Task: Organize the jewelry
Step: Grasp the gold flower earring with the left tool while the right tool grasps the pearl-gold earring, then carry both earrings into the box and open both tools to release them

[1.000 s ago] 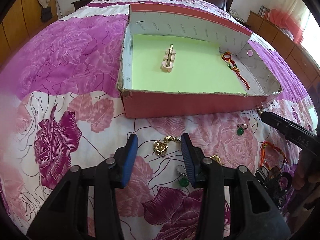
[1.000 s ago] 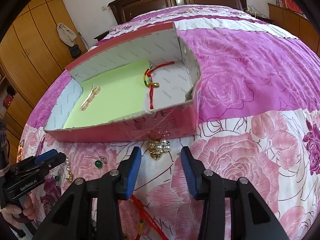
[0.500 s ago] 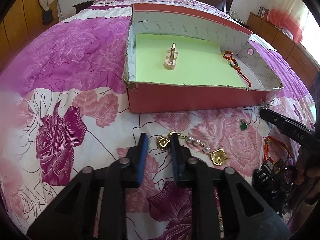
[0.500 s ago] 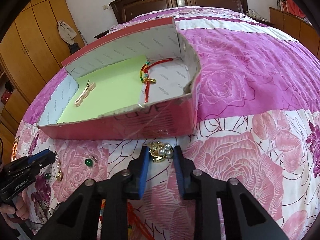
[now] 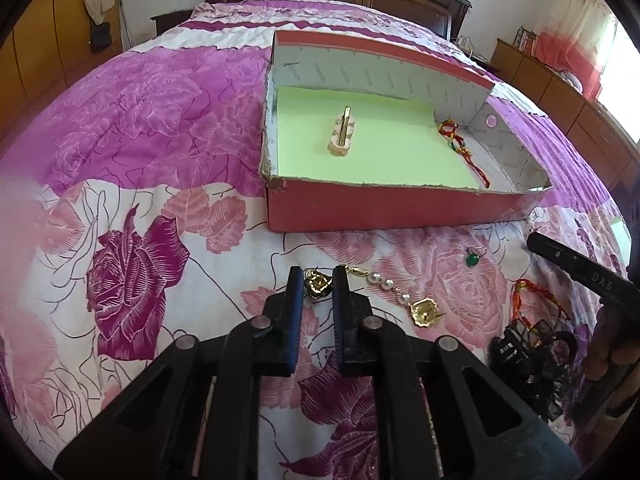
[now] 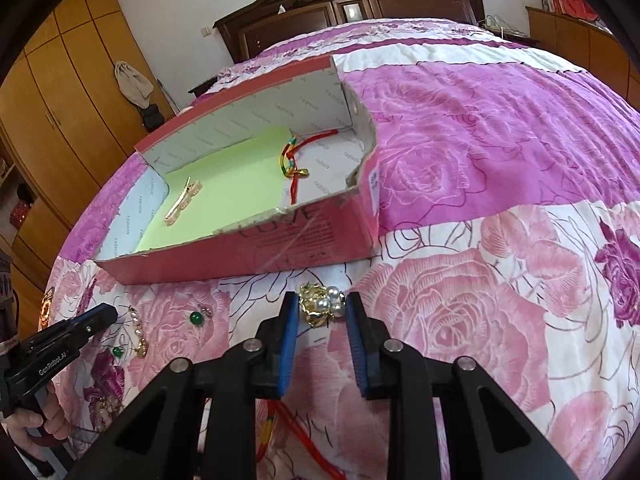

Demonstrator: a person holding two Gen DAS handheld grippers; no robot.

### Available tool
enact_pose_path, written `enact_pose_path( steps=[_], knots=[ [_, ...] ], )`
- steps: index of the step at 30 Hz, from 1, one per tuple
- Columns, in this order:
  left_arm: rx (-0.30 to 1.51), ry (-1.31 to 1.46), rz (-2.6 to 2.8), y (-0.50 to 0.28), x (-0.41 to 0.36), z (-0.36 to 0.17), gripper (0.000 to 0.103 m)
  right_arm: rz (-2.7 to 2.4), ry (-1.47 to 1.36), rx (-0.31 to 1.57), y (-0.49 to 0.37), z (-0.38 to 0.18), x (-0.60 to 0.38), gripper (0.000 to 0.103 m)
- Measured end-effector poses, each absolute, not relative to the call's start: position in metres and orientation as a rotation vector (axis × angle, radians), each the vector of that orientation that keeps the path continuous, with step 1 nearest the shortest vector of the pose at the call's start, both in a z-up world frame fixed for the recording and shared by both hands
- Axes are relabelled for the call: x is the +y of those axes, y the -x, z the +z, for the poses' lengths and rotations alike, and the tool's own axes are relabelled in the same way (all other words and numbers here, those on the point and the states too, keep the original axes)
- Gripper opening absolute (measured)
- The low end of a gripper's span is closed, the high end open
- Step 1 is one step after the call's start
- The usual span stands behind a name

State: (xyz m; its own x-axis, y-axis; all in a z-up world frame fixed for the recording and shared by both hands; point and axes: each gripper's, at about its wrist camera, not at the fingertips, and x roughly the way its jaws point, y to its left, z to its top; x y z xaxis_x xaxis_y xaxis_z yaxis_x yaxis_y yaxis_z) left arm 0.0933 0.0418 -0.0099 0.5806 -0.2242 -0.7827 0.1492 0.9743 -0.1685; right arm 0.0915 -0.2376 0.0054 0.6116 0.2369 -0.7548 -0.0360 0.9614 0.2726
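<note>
The left hand-held gripper (image 5: 316, 280) is low over the floral bedspread (image 5: 132, 208), its blue pads brought in close around the gold charm end of a gold-and-pearl bracelet (image 5: 394, 292); the charm sits between the pads, though whether they actually pinch it cannot be told. The bracelet trails to the right across the bed, three pearls and then a gold medallion lying flat. The right hand-held gripper (image 6: 323, 312) stands with its pads a little farther apart, one on each side of a bunched gold-and-pearl ornament (image 6: 322, 304) that lies just in front of the red cardboard box (image 6: 256, 252); contact here is likewise unclear.

Inside the box, on the green liner, a gold hair clip (image 5: 343, 135) lies near the middle and a red braided cord bracelet (image 5: 460, 142) lies at the liner's right edge, running onto the white box floor.

Only the left wrist view shows a second red cord bracelet (image 5: 532, 298) on the bedspread and a black tangle of hair accessories (image 5: 528, 352) beside it, with a green gem earring (image 5: 473, 258) between the box and these. Only the right wrist view shows two green gem earrings (image 6: 196, 318) apart from each other, and the printed lettering on the box's front wall. Each view catches the other gripper at its edge.
</note>
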Motion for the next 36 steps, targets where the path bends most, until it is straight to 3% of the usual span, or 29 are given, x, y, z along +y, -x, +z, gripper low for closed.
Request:
enact_pose_path(
  steps=[36],
  knots=[
    [0.753,0.064,-0.197,-0.071,0.029,0.042,0.006,0.190,-0.193,0.679,-0.040,0.063,-0.230,0.026]
  ],
)
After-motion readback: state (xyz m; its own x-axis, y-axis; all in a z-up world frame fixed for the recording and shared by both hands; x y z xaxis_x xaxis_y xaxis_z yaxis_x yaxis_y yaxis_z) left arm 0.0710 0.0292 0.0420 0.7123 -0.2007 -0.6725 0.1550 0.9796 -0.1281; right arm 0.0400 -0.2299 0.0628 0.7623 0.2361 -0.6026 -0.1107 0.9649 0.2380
